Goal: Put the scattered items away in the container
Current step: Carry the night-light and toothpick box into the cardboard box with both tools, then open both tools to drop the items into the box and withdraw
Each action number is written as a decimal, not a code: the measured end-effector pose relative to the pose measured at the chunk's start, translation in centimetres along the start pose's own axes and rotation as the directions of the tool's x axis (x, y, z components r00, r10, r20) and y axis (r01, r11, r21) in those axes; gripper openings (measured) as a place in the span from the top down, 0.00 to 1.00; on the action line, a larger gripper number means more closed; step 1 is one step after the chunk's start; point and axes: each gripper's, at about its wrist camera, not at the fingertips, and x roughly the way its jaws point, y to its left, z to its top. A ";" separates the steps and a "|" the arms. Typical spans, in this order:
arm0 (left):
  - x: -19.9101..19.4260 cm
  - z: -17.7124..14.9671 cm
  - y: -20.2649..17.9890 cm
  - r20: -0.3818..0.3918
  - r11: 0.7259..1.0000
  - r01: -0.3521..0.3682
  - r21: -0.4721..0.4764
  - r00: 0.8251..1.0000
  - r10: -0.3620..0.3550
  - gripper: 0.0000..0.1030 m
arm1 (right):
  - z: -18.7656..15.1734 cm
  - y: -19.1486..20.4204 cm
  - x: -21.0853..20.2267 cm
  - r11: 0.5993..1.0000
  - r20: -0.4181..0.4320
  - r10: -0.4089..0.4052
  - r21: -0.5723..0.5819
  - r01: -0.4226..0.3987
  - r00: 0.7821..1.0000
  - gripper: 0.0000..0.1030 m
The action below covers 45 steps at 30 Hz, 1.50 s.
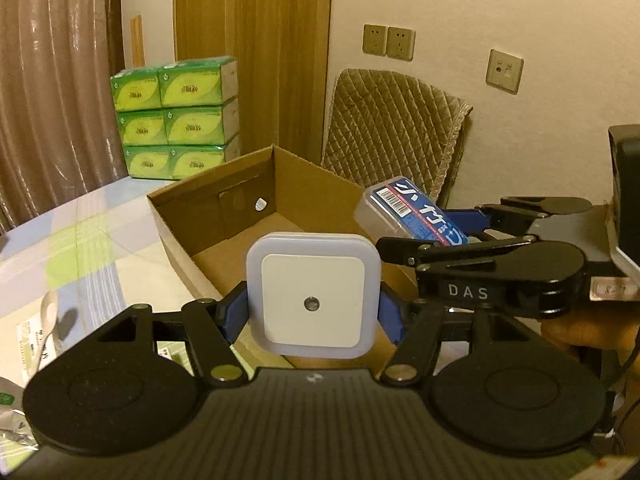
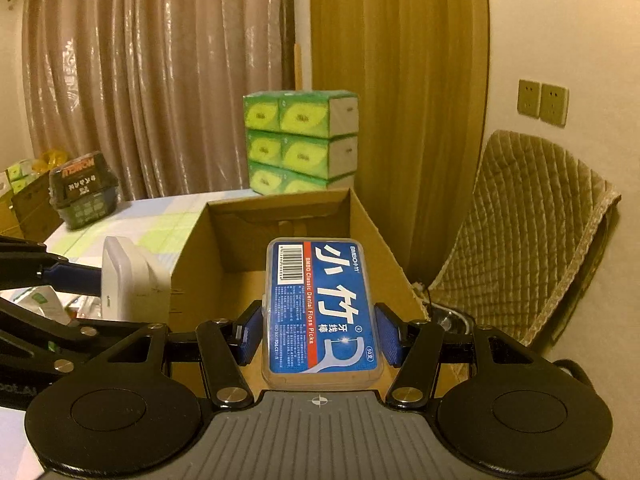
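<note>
**Box ahead of both loads, open side up**

Left wrist view: night light (image 1: 312, 294) sits square between my left tongs (image 1: 312, 312), the blue pads (image 1: 232, 316) pressed on its two side edges, its white face with the small sensor turned back at the camera. The box (image 1: 224, 200) lies straight ahead and lower, its open top facing up and its near wall just past the light. Its floor looks bare as far as I can see. My right tongs (image 1: 468, 232) come in from the right side of this view, holding the floss case (image 1: 412, 210) tilted over the box's right rim. A spoon (image 1: 48, 312) and some packets lie on the cloth to the left, still outside the box.

Right wrist view: floss case (image 2: 320, 312) is pinched across its short sides by my right tongs (image 2: 320, 332), its long axis running away from me and pointing straight into the box (image 2: 192, 248). The far end of the case already reaches over the near wall, as I judge it. The night light (image 2: 120, 280) shows edge-on at left, carried by my left tongs (image 2: 86, 276) just outside the box's left wall.

Judging from both views, the right load is the nearer to a drop: it needs only a short push forward and down. The left one must go forward over its near wall first. Both come in side by side, so I would keep them from knocking together over the opening.
</note>
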 end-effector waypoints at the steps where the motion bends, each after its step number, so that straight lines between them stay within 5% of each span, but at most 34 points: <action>1: 0.4 0.0 0.1 -0.002 1.000 0.003 -0.005 1.000 -0.003 0.41 | -0.1 -0.2 0.1 1.000 -0.004 0.000 0.003 0.000 1.000 0.46; 22: 4.5 -0.7 -0.3 -0.030 1.000 0.025 -0.015 0.999 -0.025 0.43 | -0.9 -2.2 2.3 0.999 -0.056 -0.035 0.027 0.036 0.998 0.46; 39: -1.5 -2.9 2.8 0.019 0.991 -0.079 -0.110 0.997 0.081 0.34 | -1.5 -0.6 2.6 1.000 -0.074 0.007 0.030 -0.005 0.997 0.46; 41: -2.0 -3.5 2.9 0.016 0.989 -0.082 -0.120 0.996 0.084 0.34 | -1.6 -0.4 2.6 1.000 -0.067 0.013 0.026 -0.011 0.998 0.43; 43: -2.4 -3.9 2.9 0.012 0.988 -0.085 -0.126 0.996 0.087 0.33 | -1.6 -0.2 2.3 1.000 -0.058 0.007 0.018 -0.006 0.998 0.20; 45: -2.8 -4.5 2.9 0.009 0.987 -0.087 -0.133 0.996 0.089 0.32 | -1.7 -0.2 1.7 1.000 -0.037 0.000 0.017 0.000 0.999 0.20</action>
